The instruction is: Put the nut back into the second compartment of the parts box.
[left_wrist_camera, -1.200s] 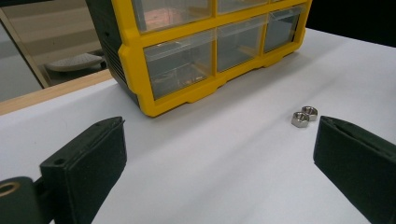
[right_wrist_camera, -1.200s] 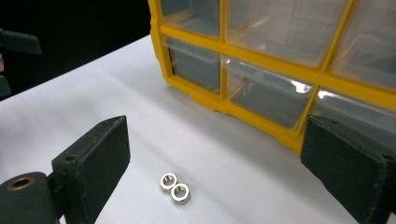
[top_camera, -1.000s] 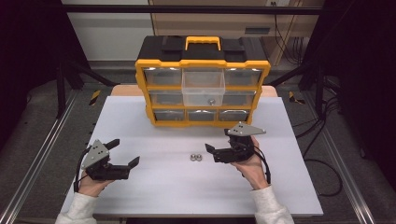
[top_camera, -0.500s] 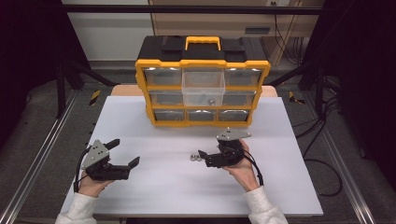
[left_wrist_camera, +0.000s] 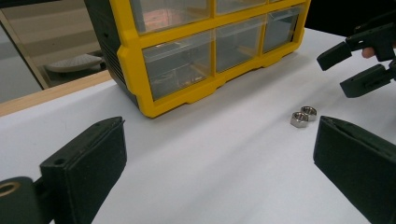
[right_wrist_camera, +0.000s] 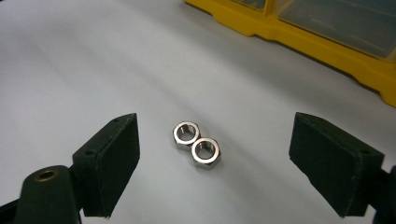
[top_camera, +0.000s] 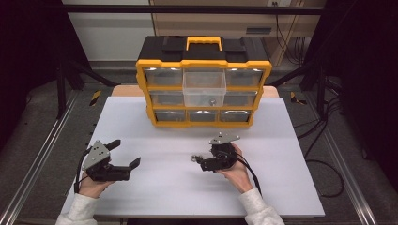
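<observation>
Change since earlier frames: right gripper [top_camera: 201, 161] is being carried leftward and lowered toward the two nuts [right_wrist_camera: 197, 144]; left gripper [top_camera: 126, 153] is being kept where it was.
Right gripper jaws: being held spread wide, one to each side of the nuts, nothing pinched.
Left gripper jaws: being held spread, empty, low over the worktop [top_camera: 159, 187] at its front left.
Nuts, position: lying flat on the worktop in front of the organiser [top_camera: 203, 79], touching each other side by side, just at the right gripper's jaw tips in the high view.
Nuts, appearance: two small hexagonal nuts, bright silvery metal, threaded bores facing up, apparently alike in size.
Organiser: yellow-framed, clear drawers; middle top drawer [top_camera: 204, 89] is being left pulled out, with a small object inside.
Step in hand (judged): a pick-up of a nut is being prepared.
Handling advice: jaws should be lowered until nearly touching the worktop and centred on one nut alone, closing across opposite flats; since the nuts are touching, the neighbour is likely being nudged unless the approach is offset.
</observation>
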`<state>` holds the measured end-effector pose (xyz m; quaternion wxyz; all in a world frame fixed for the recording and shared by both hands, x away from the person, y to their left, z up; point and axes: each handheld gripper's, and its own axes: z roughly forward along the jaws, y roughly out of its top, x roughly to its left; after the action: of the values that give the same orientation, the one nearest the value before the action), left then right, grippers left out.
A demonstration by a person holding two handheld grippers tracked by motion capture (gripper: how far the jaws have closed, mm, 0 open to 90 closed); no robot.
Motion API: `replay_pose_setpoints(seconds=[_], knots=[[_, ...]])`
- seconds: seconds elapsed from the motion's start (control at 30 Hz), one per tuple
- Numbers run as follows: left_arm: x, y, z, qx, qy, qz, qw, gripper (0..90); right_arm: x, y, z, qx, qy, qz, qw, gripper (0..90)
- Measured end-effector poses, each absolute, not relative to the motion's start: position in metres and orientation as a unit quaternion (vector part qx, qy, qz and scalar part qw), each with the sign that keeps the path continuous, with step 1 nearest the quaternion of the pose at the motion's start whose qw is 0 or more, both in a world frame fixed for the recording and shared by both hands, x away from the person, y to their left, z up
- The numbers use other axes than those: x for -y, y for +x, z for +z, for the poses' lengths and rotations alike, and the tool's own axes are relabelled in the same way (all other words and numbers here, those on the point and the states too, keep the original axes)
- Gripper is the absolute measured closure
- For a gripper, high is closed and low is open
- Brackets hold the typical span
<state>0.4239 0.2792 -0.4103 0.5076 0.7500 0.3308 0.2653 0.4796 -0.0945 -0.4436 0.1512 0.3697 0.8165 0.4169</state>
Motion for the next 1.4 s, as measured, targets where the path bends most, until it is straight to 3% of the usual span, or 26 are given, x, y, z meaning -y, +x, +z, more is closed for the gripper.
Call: replay_pose_setpoints(seconds=[0.43, 1.17, 1.4], knots=[[-0.279, 0.424, -0.411, -0.331, 0.751, 0.265, 0.506, 2.1, 0.081, 0.486, -0.464, -0.834, 0.377, 0.379, 0.139, 25.3], [-0.279, 0.424, -0.410, -0.331, 0.750, 0.266, 0.507, 2.0, 0.074, 0.491, -0.477, -0.847, 0.372, 0.356, 0.132, 56.2], [-0.279, 0.424, -0.411, -0.331, 0.751, 0.266, 0.506, 2.0, 0.073, 0.490, -0.477, -0.850, 0.364, 0.358, 0.132, 62.1]])
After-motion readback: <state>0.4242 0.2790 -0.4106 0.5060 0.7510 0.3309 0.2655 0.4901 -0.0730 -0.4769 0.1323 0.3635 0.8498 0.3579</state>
